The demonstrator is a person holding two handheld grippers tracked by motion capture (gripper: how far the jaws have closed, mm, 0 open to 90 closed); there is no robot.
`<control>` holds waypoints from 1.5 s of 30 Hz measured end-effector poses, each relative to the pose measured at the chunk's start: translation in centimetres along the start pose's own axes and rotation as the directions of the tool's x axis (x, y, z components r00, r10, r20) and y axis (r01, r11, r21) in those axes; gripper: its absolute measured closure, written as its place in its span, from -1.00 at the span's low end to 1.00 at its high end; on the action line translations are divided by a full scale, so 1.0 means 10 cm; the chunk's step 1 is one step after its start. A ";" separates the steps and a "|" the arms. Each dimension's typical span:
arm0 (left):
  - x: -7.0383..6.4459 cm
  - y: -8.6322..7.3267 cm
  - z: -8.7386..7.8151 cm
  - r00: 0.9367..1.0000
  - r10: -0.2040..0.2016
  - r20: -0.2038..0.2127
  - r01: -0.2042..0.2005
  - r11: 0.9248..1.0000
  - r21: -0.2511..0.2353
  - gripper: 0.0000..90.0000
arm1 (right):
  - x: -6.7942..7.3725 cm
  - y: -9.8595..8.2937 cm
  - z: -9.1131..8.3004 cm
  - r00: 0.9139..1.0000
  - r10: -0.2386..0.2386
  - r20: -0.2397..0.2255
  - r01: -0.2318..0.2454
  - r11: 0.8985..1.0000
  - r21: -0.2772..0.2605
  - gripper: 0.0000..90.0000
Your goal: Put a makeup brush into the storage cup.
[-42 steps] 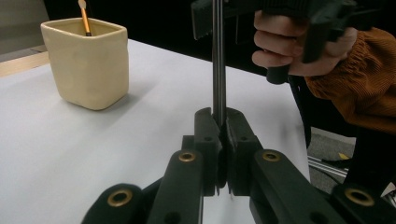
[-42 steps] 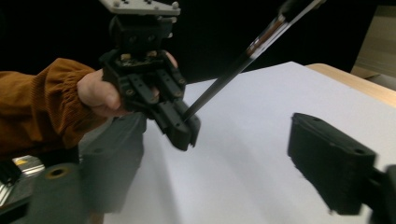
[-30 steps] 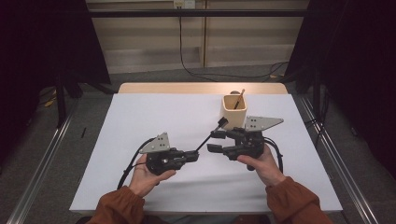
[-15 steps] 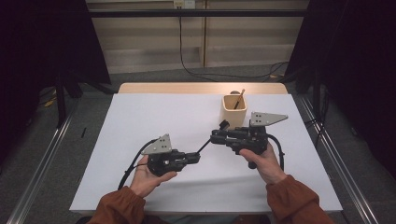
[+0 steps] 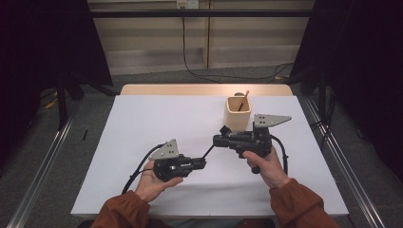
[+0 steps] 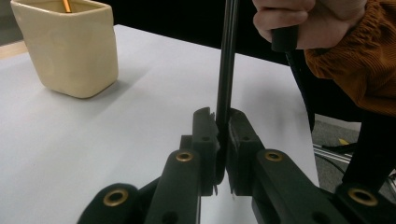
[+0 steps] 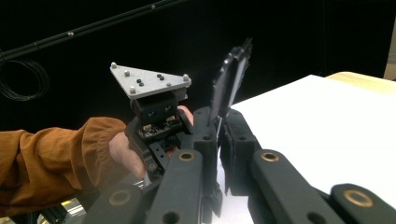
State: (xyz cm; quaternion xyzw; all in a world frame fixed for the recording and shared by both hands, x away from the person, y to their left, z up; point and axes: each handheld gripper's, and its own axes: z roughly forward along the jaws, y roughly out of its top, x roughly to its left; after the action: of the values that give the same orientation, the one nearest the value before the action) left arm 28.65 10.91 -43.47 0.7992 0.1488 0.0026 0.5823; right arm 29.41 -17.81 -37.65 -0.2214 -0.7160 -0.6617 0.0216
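Observation:
A thin black stick spans the short gap between my two grippers over the white table. My left gripper is shut on its lower end, and in the left gripper view the stick rises straight up from the closed jaws. My right gripper is shut on the other end. In the right gripper view a flatter black part of the stick pokes out past the jaws. A cream square cup with a wooden stick in it stands just behind the right gripper.
The cup stands to the upper left in the left gripper view. The right hand and orange sleeve are close at the upper right. The left gripper's grey plate sits just beyond the right jaws. Cables trail from the grippers.
The right gripper has moved away from the left one, toward the cup, so the black stick now shows stretched between the two tips. The left gripper has barely shifted.

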 end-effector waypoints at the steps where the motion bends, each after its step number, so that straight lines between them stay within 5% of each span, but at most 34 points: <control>1: 0.00 0.00 0.00 1.000 -0.003 -0.003 0.003 1.000 -0.004 0.79 | 0.01 0.00 0.00 1.000 -0.006 -0.001 0.006 1.000 0.005 0.90; 14: -0.01 0.01 -0.03 0.998 -0.022 -0.062 0.020 0.999 -0.034 0.19 | 0.03 0.03 -0.03 1.000 -0.022 0.020 0.022 1.000 0.010 0.90; 24: -0.01 0.04 -0.04 0.991 -0.046 -0.129 0.040 0.998 -0.048 -0.69 | 0.02 0.03 -0.04 0.999 -0.023 0.032 0.023 1.000 0.012 0.90; 33: 0.00 0.06 -0.12 0.985 -0.062 -0.163 0.055 0.997 -0.052 -0.95 | 0.03 0.04 -0.07 0.999 -0.032 0.042 0.031 0.999 0.014 0.90; 45: -0.01 0.09 -0.25 0.976 -0.060 -0.209 0.048 0.997 -0.063 -0.97 | 0.02 0.04 -0.13 0.997 -0.034 0.064 0.034 0.999 0.015 0.90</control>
State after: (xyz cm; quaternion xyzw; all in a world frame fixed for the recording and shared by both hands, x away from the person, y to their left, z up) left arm 28.34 12.97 -41.82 0.7730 0.2310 0.0756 0.5861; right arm 29.02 -19.02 -37.08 -0.2302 -0.7245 -0.6497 -0.0111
